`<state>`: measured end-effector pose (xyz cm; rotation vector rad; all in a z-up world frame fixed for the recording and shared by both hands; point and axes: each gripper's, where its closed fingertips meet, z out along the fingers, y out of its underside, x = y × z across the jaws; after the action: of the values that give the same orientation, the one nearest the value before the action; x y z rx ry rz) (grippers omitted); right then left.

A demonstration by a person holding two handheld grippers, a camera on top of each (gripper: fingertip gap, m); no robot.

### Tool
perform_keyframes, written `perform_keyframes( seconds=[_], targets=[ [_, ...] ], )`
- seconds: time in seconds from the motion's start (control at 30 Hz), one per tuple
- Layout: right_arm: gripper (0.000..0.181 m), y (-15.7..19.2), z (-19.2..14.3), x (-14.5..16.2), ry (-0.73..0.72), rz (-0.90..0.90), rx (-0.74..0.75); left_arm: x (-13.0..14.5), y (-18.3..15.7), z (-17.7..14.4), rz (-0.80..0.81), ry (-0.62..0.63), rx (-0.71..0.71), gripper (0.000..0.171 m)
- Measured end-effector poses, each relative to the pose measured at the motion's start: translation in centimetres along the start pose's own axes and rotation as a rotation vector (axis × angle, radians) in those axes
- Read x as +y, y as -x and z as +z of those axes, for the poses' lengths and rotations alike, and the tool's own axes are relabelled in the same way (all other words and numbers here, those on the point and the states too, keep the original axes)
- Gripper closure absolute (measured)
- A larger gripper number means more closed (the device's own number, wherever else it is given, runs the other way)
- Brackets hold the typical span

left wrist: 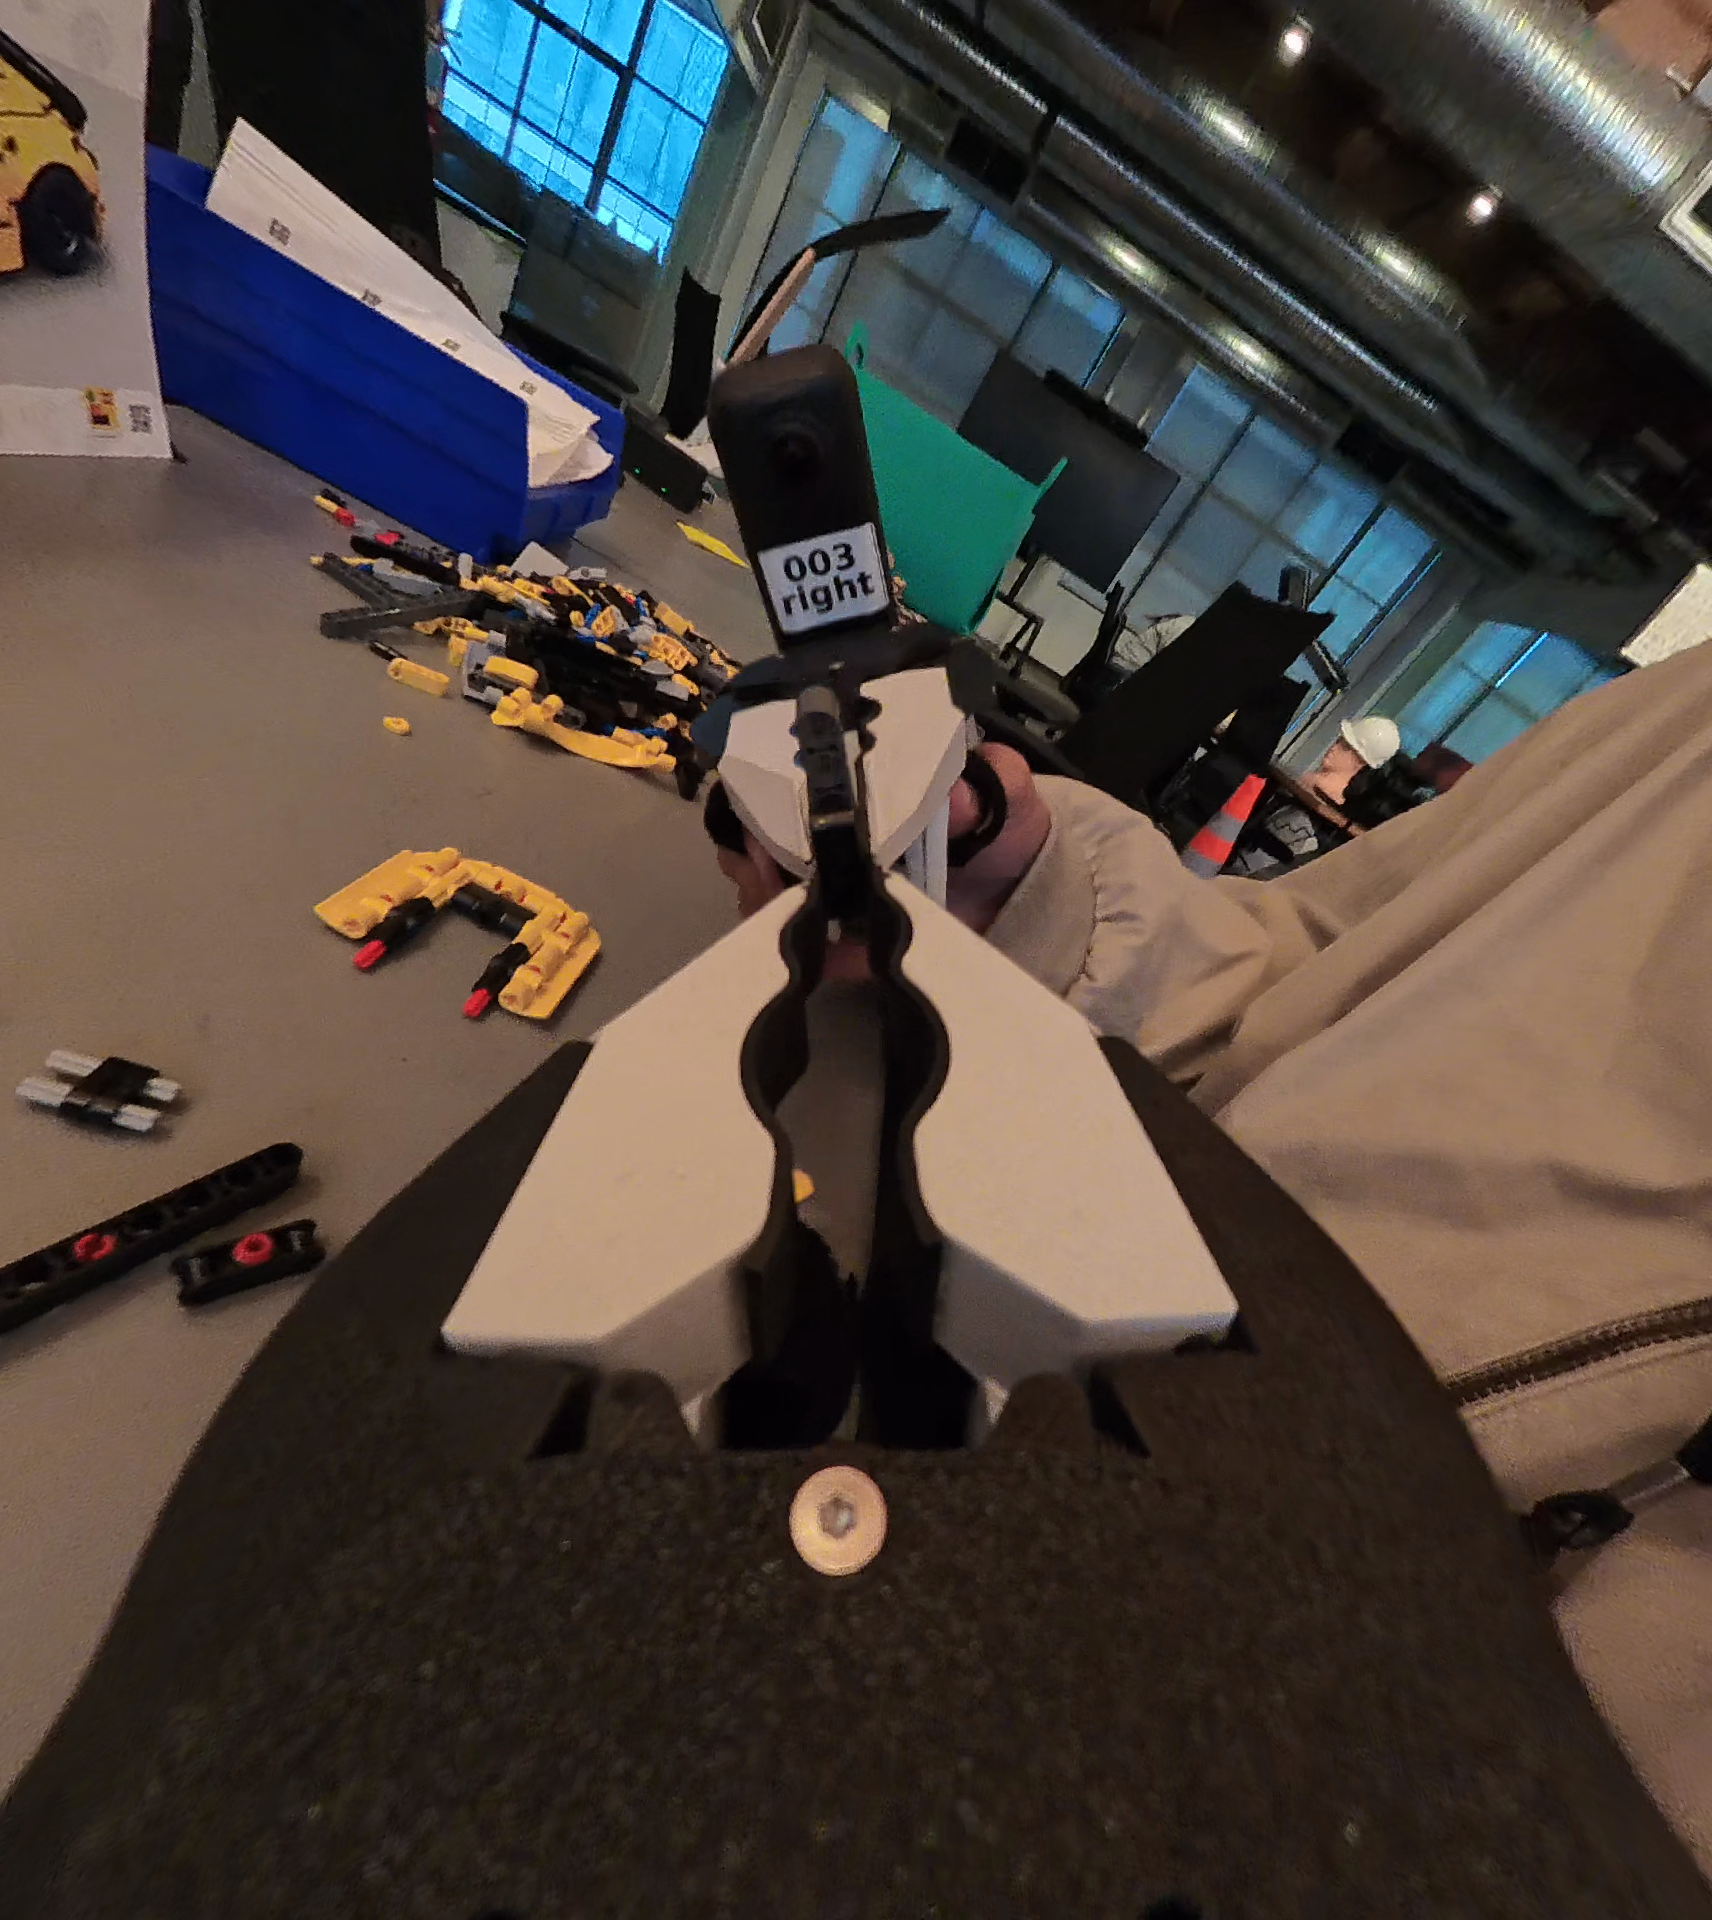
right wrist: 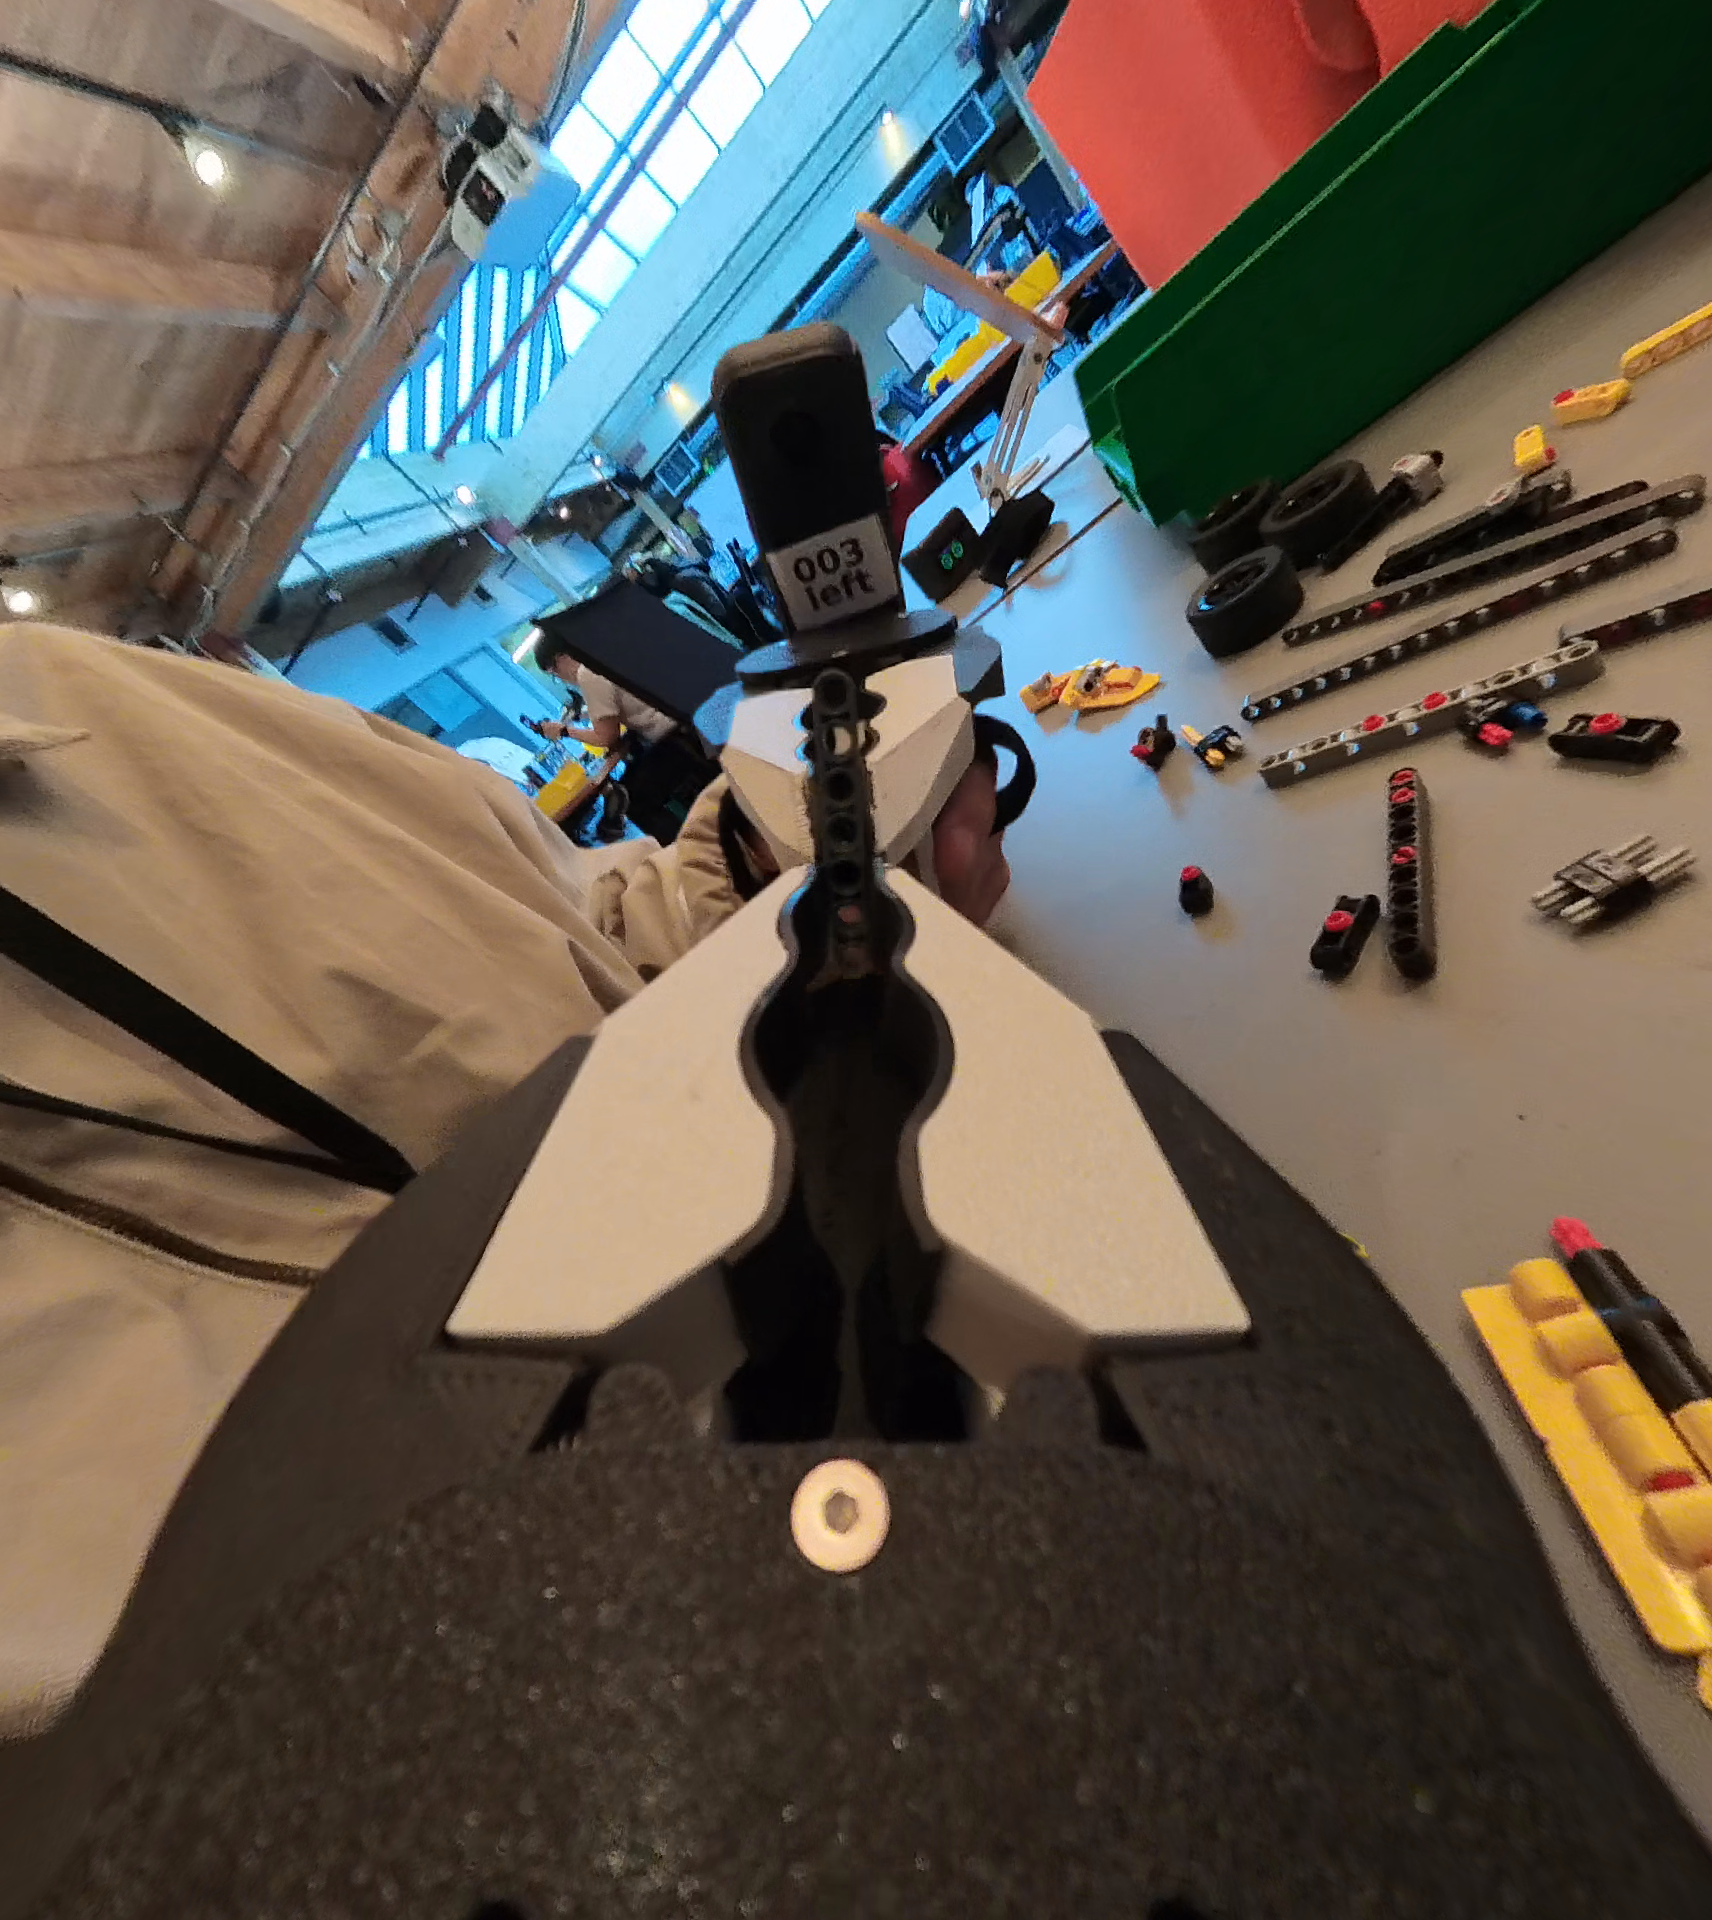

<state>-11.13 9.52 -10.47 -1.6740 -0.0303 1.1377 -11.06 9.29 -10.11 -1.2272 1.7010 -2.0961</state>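
My left gripper point(left wrist: 839, 920) and my right gripper point(right wrist: 841, 920) point at each other above the grey table point(left wrist: 208, 790), tips almost meeting. A thin black beam with holes point(right wrist: 839, 800) runs between them, and each gripper is shut on one end of it. In the left wrist view the beam point(left wrist: 831, 800) leads into the right gripper point(left wrist: 834, 831). In the right wrist view it leads into the left gripper point(right wrist: 839, 769). A hand point(right wrist: 966, 842) holds the left gripper's handle. Below on the table lies a yellow U-shaped assembly with black and red pins point(left wrist: 478, 925).
A pile of yellow, black and blue parts point(left wrist: 561, 655) lies by a blue bin point(left wrist: 332, 364). Black beams point(left wrist: 104, 1247) and small connectors point(left wrist: 99, 1089) lie at the left. A green bin point(right wrist: 1403, 312), wheels point(right wrist: 1247, 603), long beams point(right wrist: 1506, 582) and a yellow panel point(right wrist: 1662, 1475) show on the right side. A beige jacket point(left wrist: 1454, 1039) is close by. Only a small space, under 4 cm, lies between the two pairs of fingers.
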Motion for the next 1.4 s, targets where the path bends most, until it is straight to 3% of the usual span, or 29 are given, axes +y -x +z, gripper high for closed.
perform_keyframes(
  seconds=[0.2,0.27,0.43,0.63,0.8,0.97,1.03,1.1,1.13,1.27,1.4],
  targets=[
    [0.173,0.3,0.1,-0.6,-0.041,0.018,-0.044,-0.5,-0.1,-0.1,-0.036,-0.039,0.029,0.164],
    [0.165,0.2,0.0,-1.2,-0.087,0.033,-0.044,-0.5,-0.1,-0.1,-0.038,-0.041,0.030,0.164],
    [0.174,0.2,0.5,-0.8,-0.065,-0.010,-0.018,0.3,-0.2,0.5,-0.035,0.011,0.030,0.164],
    [0.174,0.2,0.2,-0.9,-0.064,-0.012,-0.013,-0.8,0.1,0.0,-0.044,-0.055,0.012,0.158],
    [0.174,0.4,0.6,-0.9,-0.070,0.012,-0.034,-0.1,-0.3,0.7,0.021,-0.015,-0.006,0.162],
    [0.174,0.7,0.6,-1.2,-0.086,0.028,-0.059,-0.7,-0.4,0.3,0.001,-0.054,-0.004,0.164],
    [0.175,0.2,-1.2,-2.7,-0.178,0.040,-0.042,-2.9,0.4,-1.6,-0.018,-0.200,-0.041,0.164],
    [0.175,-0.6,-6.2,-5.5,-0.357,0.075,-0.025,-4.8,2.6,-5.1,-0.157,-0.365,-0.054,0.165],
    [0.175,-1.1,-6.9,-5.3,-0.328,0.032,0.038,-4.8,2.9,-5.3,-0.181,-0.381,-0.054,0.165],
    [0.175,-1.5,-5.2,-4.2,-0.206,-0.019,0.099,-3.0,1.4,-2.0,-0.068,-0.220,-0.053,0.164],
    [0.175,-3.1,-7.9,-4.1,-0.162,-0.007,0.227,-2.7,1.2,-2.0,-0.160,-0.218,0.011,0.164]
  ],
)
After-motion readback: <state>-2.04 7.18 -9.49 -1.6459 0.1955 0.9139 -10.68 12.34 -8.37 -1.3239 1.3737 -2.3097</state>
